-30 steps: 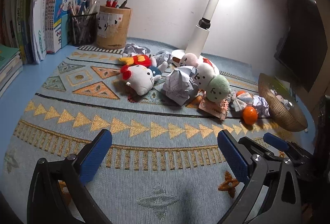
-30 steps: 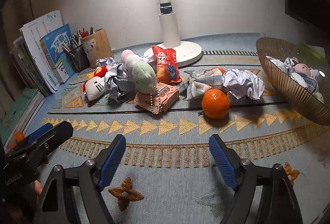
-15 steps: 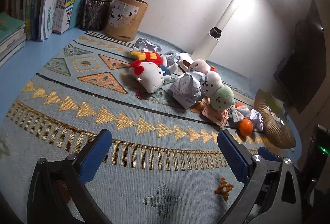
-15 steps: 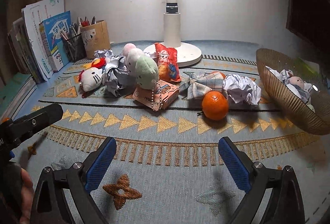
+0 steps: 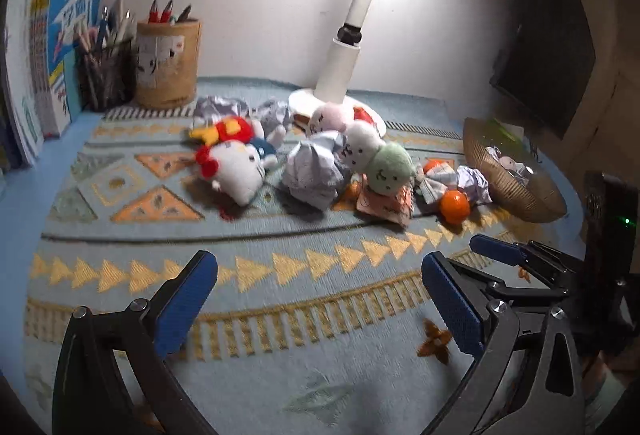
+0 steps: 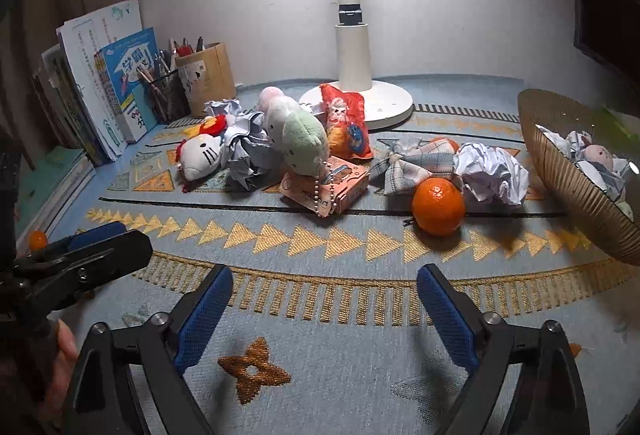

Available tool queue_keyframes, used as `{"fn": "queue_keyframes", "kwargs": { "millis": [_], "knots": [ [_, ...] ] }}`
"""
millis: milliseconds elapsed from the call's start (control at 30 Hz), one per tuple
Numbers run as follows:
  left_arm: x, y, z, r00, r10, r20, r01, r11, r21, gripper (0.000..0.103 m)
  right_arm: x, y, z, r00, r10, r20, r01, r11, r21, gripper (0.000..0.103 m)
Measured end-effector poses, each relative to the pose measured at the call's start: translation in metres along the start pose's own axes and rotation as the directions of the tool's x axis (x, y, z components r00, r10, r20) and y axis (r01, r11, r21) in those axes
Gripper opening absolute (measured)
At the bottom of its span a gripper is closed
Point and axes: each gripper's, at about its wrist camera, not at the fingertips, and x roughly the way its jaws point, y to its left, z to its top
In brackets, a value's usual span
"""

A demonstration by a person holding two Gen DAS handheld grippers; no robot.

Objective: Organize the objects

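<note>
A heap of toys lies across the patterned mat (image 6: pixel 320 315): a white cat plush (image 6: pixel 200 155), crumpled paper (image 6: pixel 246 159), a green plush (image 6: pixel 306 145), a pink box (image 6: pixel 344 191), a red pouch (image 6: pixel 346 123), a plaid bow (image 6: pixel 404 165), an orange (image 6: pixel 438 207) and a paper ball (image 6: pixel 494 175). My right gripper (image 6: pixel 325 275) hovers in front of the orange, its jaws closing with nothing between them. My left gripper (image 5: pixel 316 267) stands open over bare mat, well short of the cat plush (image 5: pixel 240 171). Each gripper's fingers (image 5: pixel 496 250) show at the edge of the other's view.
A ribbed basket (image 6: pixel 568 187) with paper and a small doll stands at the right. At the back are a white lamp base (image 6: pixel 384 103), two pen holders (image 6: pixel 208 83) and upright books (image 6: pixel 120 87). A dark screen (image 5: pixel 548 35) hangs at the far right.
The left wrist view has swung and rolled, then come back toward the pile, a little higher. The right jaws widened, then narrowed; that hand stayed put. No object moved.
</note>
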Motion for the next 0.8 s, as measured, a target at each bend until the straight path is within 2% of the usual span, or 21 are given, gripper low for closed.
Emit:
{"fn": "queue_keyframes", "kwargs": {
  "millis": [33,67,133,267,400,500,533,567,600,633,700,800],
  "knots": [
    [0.001,0.002,0.01,1.0,-0.005,0.019,0.005,1.0,0.029,0.102,0.003,-0.002,0.005,1.0,0.005,-0.024,-0.005,1.0,-0.007,0.062],
    [0.006,0.004,0.019,1.0,-0.027,0.013,0.026,0.998,0.06,0.102,0.007,-0.004,0.012,0.999,0.01,-0.047,-0.011,1.0,-0.009,0.055],
    [0.025,0.003,0.034,0.996,-0.063,-0.066,0.072,0.986,0.149,0.102,0.01,-0.009,0.03,0.997,0.049,-0.052,-0.049,0.999,0.004,0.054],
    [0.056,-0.004,0.049,0.995,-0.046,-0.086,0.071,0.949,0.309,0.102,0.018,-0.002,0.069,0.994,0.105,-0.032,-0.105,0.994,-0.019,0.054],
    [0.089,-0.004,0.051,0.983,-0.111,-0.147,0.15,0.945,0.289,0.102,0.047,0.004,0.093,0.987,0.138,-0.081,-0.141,0.99,-0.033,0.054],
    [0.106,-0.01,0.049,0.987,-0.078,-0.143,0.122,0.936,0.33,0.101,0.073,0.0,0.096,0.983,0.139,-0.12,-0.143,0.989,-0.023,0.054],
    [0.111,-0.012,0.049,0.987,-0.069,-0.145,0.114,0.935,0.335,0.099,0.077,-0.002,0.095,0.983,0.145,-0.117,-0.148,0.989,-0.022,0.044],
    [0.114,-0.012,0.049,0.984,-0.075,-0.164,0.127,0.935,0.331,0.089,0.079,-0.002,0.094,0.981,0.159,-0.11,-0.162,0.987,-0.022,0.03],
    [0.117,-0.012,0.05,0.98,-0.087,-0.178,0.142,0.935,0.324,0.077,0.08,-0.003,0.094,0.979,0.17,-0.109,-0.173,0.985,-0.019,0.03],
    [0.118,-0.013,0.05,0.98,-0.089,-0.181,0.145,0.935,0.323,0.071,0.077,-0.004,0.092,0.979,0.177,-0.099,-0.179,0.984,-0.014,0.03],
    [0.116,-0.016,0.049,0.984,-0.065,-0.167,0.119,0.933,0.339,0.044,0.069,-0.009,0.089,0.981,0.181,-0.069,-0.182,0.983,0.0,0.03],
    [0.101,-0.016,0.047,0.982,-0.098,-0.161,0.142,0.945,0.295,0.045,0.052,-0.021,0.088,0.982,0.186,-0.026,-0.185,0.982,0.044,0.03]
  ]
}}
